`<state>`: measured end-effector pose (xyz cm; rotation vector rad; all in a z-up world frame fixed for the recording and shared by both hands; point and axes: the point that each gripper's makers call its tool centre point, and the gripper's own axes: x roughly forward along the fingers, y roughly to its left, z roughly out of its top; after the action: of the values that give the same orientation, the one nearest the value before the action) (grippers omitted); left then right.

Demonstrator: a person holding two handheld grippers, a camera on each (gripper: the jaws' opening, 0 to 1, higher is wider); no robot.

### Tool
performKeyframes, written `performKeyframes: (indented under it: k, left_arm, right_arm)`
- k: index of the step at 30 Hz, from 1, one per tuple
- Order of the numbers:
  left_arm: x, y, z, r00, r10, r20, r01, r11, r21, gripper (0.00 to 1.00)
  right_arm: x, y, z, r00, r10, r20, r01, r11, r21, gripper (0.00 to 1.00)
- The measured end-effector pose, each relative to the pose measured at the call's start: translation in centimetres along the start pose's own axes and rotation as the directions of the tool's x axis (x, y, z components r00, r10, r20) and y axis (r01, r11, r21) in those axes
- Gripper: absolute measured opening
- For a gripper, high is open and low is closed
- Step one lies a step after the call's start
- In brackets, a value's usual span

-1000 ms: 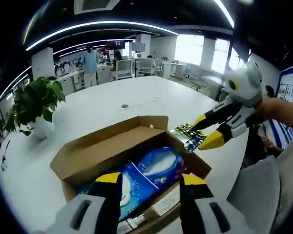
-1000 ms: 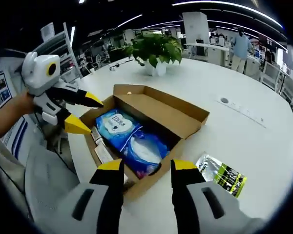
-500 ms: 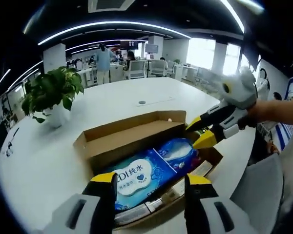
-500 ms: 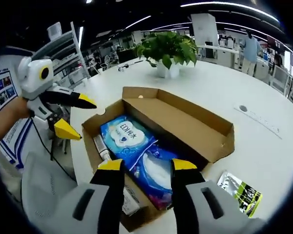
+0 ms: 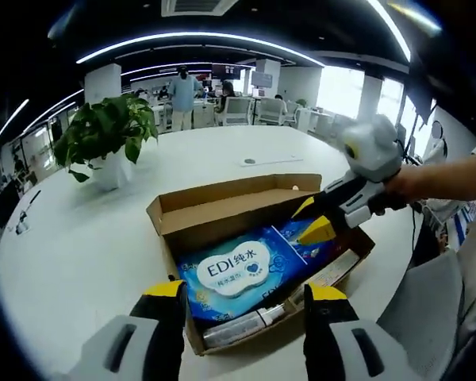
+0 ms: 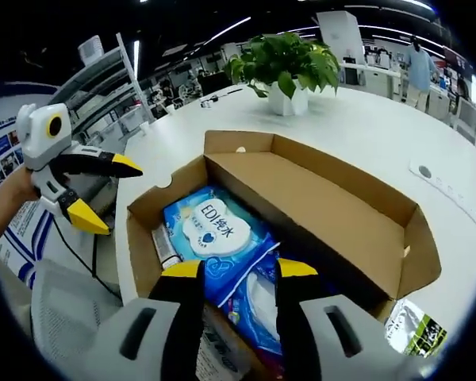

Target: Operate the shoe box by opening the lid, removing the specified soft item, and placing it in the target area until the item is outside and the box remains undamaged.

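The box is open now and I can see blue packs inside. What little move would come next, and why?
Probably lowering the open right gripper onto the blue wipes pack and closing its fingers. The shoe box lid is already open, the pack lies on top, and the fingers hover right over it.

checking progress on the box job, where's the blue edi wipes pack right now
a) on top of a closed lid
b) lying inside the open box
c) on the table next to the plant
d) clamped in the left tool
b: the blue wipes pack lies flat inside the open shoe box, with the right tool open just above the box and gripping nothing.
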<state>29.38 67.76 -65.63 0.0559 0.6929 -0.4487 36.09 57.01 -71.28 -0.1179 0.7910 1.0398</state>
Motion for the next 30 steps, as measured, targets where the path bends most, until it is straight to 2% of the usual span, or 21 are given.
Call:
performKeyframes:
  k: [7, 12, 23, 26, 30]
  left_arm:
    - [-0.7, 0.9, -0.7, 1.000, 0.021, 0.004, -0.021, 0.999, -0.024, 0.61]
    - [-0.9, 1.4, -1.0, 0.999, 0.035, 0.010, -0.035, 0.998, -0.043, 0.61]
    - [-1.2, 1.9, -1.6, 0.999, 0.051, 0.014, -0.050, 0.996, -0.068, 0.59]
    - [-1.3, 1.9, -1.8, 0.999, 0.052, 0.011, -0.051, 0.996, -0.071, 0.58]
    - [-1.4, 2.0, -2.1, 0.998, 0.057, 0.011, -0.056, 0.996, -0.076, 0.57]
  right_arm:
    - [1.8, -0.1, -0.1, 0.999, 0.009, -0.043, -0.009, 1.000, 0.003, 0.30]
    - [2.3, -0.6, -0.6, 0.997, -0.019, -0.080, 0.022, 0.999, 0.033, 0.29]
    - [3.7, -0.1, -0.3, 0.996, -0.008, -0.087, 0.012, 0.998, 0.054, 0.27]
    - [4.3, -0.4, -0.7, 0.994, -0.018, -0.108, 0.023, 0.998, 0.051, 0.24]
    - [4.5, -0.8, -0.6, 0.994, -0.035, -0.108, 0.043, 0.997, 0.069, 0.16]
